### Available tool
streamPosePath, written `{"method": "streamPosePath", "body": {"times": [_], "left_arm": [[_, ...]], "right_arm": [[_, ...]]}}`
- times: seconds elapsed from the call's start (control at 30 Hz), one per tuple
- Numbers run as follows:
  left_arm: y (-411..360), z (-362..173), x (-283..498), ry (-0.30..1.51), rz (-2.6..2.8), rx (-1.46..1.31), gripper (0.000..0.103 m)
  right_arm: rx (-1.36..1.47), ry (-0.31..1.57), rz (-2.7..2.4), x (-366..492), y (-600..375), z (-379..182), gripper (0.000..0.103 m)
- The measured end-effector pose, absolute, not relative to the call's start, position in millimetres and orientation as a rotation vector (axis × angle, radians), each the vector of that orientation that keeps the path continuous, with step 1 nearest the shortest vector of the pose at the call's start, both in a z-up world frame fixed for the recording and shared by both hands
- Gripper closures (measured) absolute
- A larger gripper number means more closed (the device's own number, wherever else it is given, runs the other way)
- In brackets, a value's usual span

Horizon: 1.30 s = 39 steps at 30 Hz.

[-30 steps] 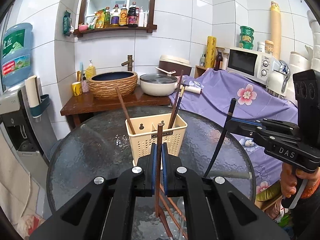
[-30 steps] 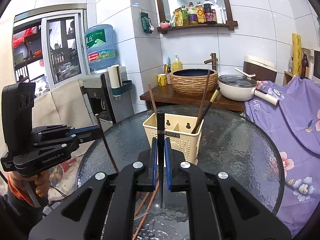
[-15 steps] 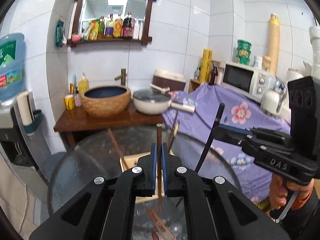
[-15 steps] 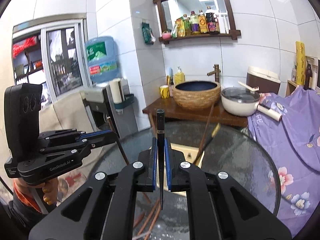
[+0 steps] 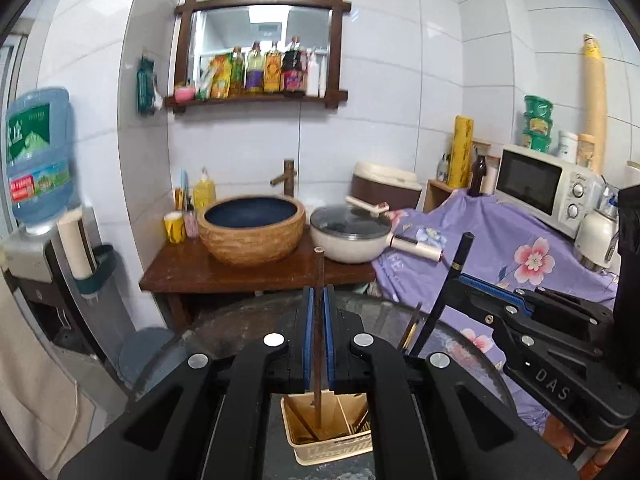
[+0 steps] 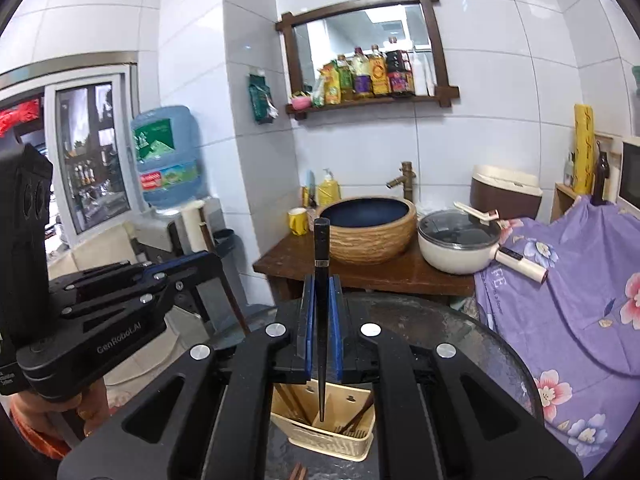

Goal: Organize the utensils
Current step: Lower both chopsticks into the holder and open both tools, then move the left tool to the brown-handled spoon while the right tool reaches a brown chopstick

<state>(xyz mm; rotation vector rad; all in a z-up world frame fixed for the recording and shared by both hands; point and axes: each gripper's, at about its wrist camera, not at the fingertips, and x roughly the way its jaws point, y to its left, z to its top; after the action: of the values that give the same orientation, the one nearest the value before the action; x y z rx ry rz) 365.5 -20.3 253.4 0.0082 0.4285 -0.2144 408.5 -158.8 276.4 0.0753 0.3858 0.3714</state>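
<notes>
Currently both grippers are carrying one chopstick each above the cream utensil basket (image 5: 332, 432), so the step in hand is judged to be the transfer of loose chopsticks from the glass table (image 6: 460, 332) into the basket. The left gripper (image 5: 316, 304) is clamping its blue pads shut on a brown wooden chopstick (image 5: 318, 280), which is standing upright between them with its lower tip hanging over the basket's left compartment. The right gripper (image 6: 322, 300) is likewise pinching a black chopstick (image 6: 321, 248), whose point is hanging over the basket's middle divider; the same gripper and stick are appearing at the right edge of the left wrist view. Other chopsticks are already leaning inside the basket, and a few brown ones are lying on the glass just near of it in the right wrist view. The next move is calling for lining each tip over a chosen compartment, lowering until the tip is inside the walls, and only then parting the pads; the black stick is needing a small sideways shift off the divider. Compared with one second earlier, both grippers are sitting higher and farther forward: the basket, then ahead of the fingertips on the far side, is now showing below them, and the wall mirror (image 5: 262, 52) and wash basin (image 5: 252, 228) are filling more of each view
</notes>
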Motion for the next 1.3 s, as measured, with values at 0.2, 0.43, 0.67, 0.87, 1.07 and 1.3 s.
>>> {"method": "streamPosePath", "body": {"times": [0.2, 0.43, 0.67, 0.87, 1.07, 1.3], "left_arm": [[-14.4, 200.2, 386.4, 0.52, -0.206, -0.026, 0.098], [-11.2, 163.7, 395.8, 0.579, -0.201, -0.026, 0.098], [-10.8, 151.9, 394.9, 0.577, -0.201, -0.016, 0.092], [-7.7, 153.1, 363.1, 0.464, -0.185, -0.002, 0.028], [7.3, 121.0, 329.5, 0.456, -0.161, -0.002, 0.008], [20.1, 61.2, 298.8, 0.593, -0.143, 0.019, 0.006]], "right_arm": [[0.084, 0.479, 0.352, 428.5, -155.5, 219.4, 0.095], [0.087, 0.535, 0.337, 440.1, -155.0, 183.1, 0.095], [0.088, 0.525, 0.328, 442.1, -158.6, 176.0, 0.095], [0.075, 0.481, 0.316, 429.0, -164.6, 175.1, 0.087], [-0.015, 0.351, 0.241, 384.4, -165.4, 163.4, 0.038], [-0.013, 0.456, 0.184, 349.7, -171.8, 115.5, 0.011]]}}
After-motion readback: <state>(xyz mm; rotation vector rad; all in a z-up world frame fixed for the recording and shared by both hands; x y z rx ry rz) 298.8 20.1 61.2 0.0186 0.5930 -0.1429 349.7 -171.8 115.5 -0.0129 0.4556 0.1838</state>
